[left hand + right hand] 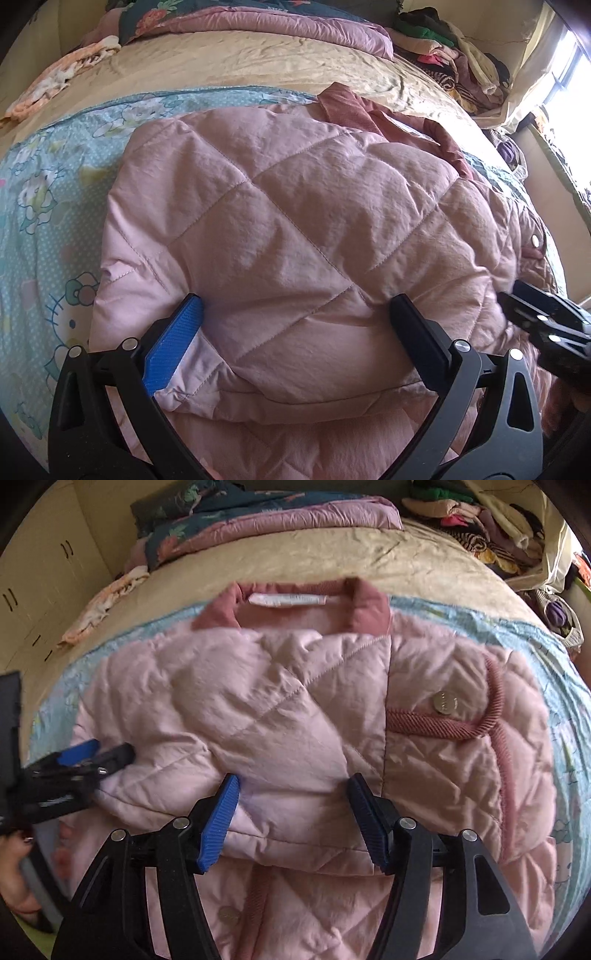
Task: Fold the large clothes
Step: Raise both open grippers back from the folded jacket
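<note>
Wide bed [258, 70] under a rumpled tan sheet, filling both views. Across its near half, a pale blue cartoon-print cover [48, 192]. Flat on that cover, at centre frame, a pink quilted jacket [288, 229], collar [365, 609] toward 12 o'clock, white neck label showing inside it in the right wrist view. One padded panel folded over the body, its free edge toward 6 o'clock. Dusty-rose corded trim [439, 725] curving around a round metal snap [445, 702] at 3 o'clock of the right wrist view. At 12 o'clock, a folded mauve quilt [280, 27]; at 1 o'clock, heaped mixed clothes [454, 51]; at 10 o'clock, a crumpled peach cloth [62, 77].

Left gripper [299, 321] low over the folded panel, jaws spread wide, blue pad and black pad resting against the fabric, nothing pinched. Right gripper [293, 805] likewise astride the fold's lower edge, jaws parted, fabric lying between them, unclamped.
</note>
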Action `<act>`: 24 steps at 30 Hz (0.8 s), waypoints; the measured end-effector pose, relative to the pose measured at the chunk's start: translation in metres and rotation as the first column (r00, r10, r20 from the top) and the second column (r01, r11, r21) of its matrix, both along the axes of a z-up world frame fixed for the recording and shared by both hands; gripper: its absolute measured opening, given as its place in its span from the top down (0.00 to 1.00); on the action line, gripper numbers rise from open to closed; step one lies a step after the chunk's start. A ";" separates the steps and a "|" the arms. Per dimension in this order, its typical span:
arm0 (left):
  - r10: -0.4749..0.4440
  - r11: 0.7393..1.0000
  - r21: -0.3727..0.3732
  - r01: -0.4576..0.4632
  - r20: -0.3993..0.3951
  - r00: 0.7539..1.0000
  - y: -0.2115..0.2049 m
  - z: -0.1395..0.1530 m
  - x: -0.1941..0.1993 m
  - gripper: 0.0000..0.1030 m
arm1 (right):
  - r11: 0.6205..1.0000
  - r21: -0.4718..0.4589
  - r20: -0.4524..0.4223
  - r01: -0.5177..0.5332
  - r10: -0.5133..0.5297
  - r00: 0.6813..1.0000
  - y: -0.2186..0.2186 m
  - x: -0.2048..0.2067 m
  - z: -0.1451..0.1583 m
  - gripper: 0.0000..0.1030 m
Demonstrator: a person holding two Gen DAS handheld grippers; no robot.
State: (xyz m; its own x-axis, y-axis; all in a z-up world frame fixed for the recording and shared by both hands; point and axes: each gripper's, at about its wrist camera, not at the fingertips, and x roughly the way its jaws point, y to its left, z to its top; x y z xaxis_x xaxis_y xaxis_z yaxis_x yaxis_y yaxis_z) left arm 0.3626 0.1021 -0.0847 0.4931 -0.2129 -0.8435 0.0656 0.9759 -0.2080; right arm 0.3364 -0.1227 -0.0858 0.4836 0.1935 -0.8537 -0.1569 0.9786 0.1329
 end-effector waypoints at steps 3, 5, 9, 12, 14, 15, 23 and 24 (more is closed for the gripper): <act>-0.001 1.000 0.011 0.001 0.009 1.000 -0.001 0.001 -0.002 0.08 | 1.000 0.017 -0.005 0.014 -0.014 1.000 -0.001 0.002 -0.008 0.40; 0.000 1.000 0.018 -0.001 0.015 1.000 -0.002 0.002 -0.004 0.08 | 1.000 0.024 -0.006 0.020 -0.019 1.000 -0.002 0.003 -0.012 0.40; 0.006 1.000 0.029 -0.007 0.028 1.000 -0.006 0.005 -0.008 0.08 | 0.999 0.023 0.000 0.025 -0.025 1.000 -0.003 0.003 -0.015 0.40; 0.014 0.999 0.029 -0.015 0.031 0.999 -0.005 0.009 -0.011 0.08 | 0.999 0.026 0.005 0.032 -0.032 0.999 -0.003 0.002 -0.012 0.40; 0.020 0.999 0.025 -0.021 0.032 0.999 -0.004 0.014 -0.014 0.08 | 0.999 0.030 0.011 0.029 -0.030 1.000 -0.004 -0.002 -0.006 0.39; 0.023 0.999 0.024 -0.024 0.031 0.999 -0.004 0.015 -0.015 0.08 | 0.999 0.032 0.012 0.026 -0.027 1.000 -0.004 -0.003 -0.004 0.39; 0.040 0.999 0.002 -0.041 0.029 0.999 0.001 0.032 -0.026 0.08 | 0.997 0.079 0.056 0.024 -0.029 0.998 -0.011 -0.025 0.022 0.07; 0.040 0.999 0.000 -0.040 0.030 0.999 0.001 0.034 -0.028 0.08 | 0.996 0.087 0.058 0.024 -0.029 0.998 -0.011 -0.027 0.023 0.07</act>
